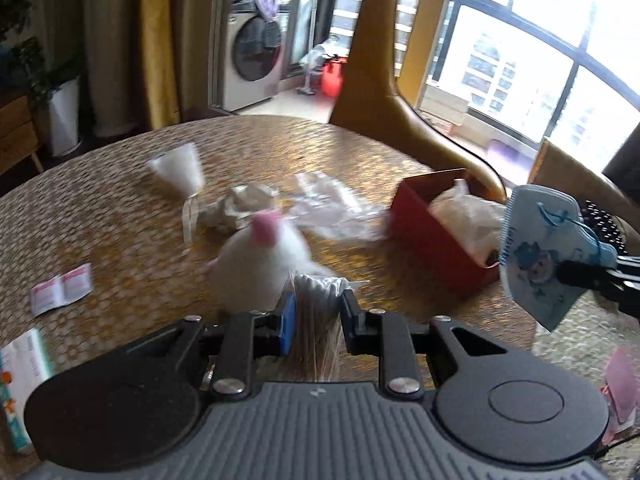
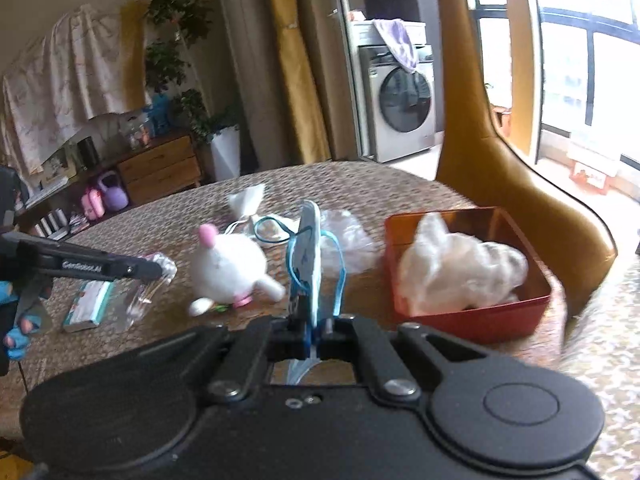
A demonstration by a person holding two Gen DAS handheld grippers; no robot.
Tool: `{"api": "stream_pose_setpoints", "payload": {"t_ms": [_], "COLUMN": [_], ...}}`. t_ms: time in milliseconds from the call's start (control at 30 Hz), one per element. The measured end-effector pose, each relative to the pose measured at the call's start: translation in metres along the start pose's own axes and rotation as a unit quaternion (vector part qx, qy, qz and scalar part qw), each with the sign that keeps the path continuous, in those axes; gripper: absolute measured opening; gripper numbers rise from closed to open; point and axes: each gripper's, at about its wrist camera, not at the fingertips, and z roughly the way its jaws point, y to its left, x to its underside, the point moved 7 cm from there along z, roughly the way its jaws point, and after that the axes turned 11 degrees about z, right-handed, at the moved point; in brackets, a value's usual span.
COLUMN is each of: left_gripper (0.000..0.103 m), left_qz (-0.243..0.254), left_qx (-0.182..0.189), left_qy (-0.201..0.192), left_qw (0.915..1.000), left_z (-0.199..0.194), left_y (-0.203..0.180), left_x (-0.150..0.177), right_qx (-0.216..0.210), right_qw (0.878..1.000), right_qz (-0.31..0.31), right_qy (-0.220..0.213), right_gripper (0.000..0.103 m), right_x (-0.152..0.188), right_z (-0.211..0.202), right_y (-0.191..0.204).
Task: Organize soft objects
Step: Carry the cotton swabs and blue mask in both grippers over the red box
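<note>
the left tool (image 1: 316,312) is clamped on a clear bag of cotton swabs (image 1: 316,292), held above the counter (image 1: 120,216). the right tool (image 2: 316,330) is pressed together on a blue child's face mask (image 2: 306,256) with a cartoon print, its blue ear loops dangling over the woven counter top.

between the two tools and the red tin box (image 2: 468,264) lies a white plush toy (image 2: 228,268) with a pink ear, on its side near the middle of the counter. just behind it sit a crumpled clear plastic bag (image 2: 344,236) and a small white pouch (image 2: 246,200) tied with ribbon. the red box stands at the counter's right side, against a yellow chair (image 2: 520,184), and already holds a bunched white plastic wrap (image 2: 456,268) that fills most of it.

to the left lie two pink-and-white sachets (image 1: 62,294) and a flat printed packet (image 1: 24,384) at the counter edge. a washing machine (image 1: 252,60) stands well beyond the counter.
</note>
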Motion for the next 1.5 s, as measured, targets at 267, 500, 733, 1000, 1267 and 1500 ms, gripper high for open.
{"api": "stream_pose_setpoints", "payload": {"t_ms": [267,500,733,1000,1267,1500], "left_gripper": [0.023,0.023,0.023,0.023,0.023,0.023], "left_qz": [0.035,0.066,0.094,0.095,0.082,0.067], "left_qx": [0.03,0.054,0.068,0.07,0.072,0.059], "left_qy": [-0.006,-0.009,-0.003,0.003,0.016,0.022], "left_qw": [0.9989,0.9963,0.9932,0.993,0.9939,0.9958], "left_z": [0.021,0.045,0.079,0.121,0.158,0.188], "left_y": [-0.064,-0.118,-0.16,-0.179,-0.187,-0.184], "left_x": [-0.035,-0.065,-0.091,-0.114,-0.123,-0.131], "right_qx": [0.026,0.047,0.065,0.101,0.13,0.149], "right_qw": [0.999,0.998,0.996,0.994,0.991,0.988], "right_qz": [0.016,0.03,0.046,0.035,0.001,-0.05], "right_qy": [-0.021,-0.027,-0.026,-0.016,-0.008,0.003], "right_gripper": [0.002,0.002,0.002,0.002,0.002,0.002], "right_x": [-0.022,-0.037,-0.049,-0.058,-0.066,-0.063], "right_z": [-0.012,-0.007,0.011,0.039,0.066,0.087], "right_y": [-0.049,-0.09,-0.127,-0.163,-0.176,-0.173]}}
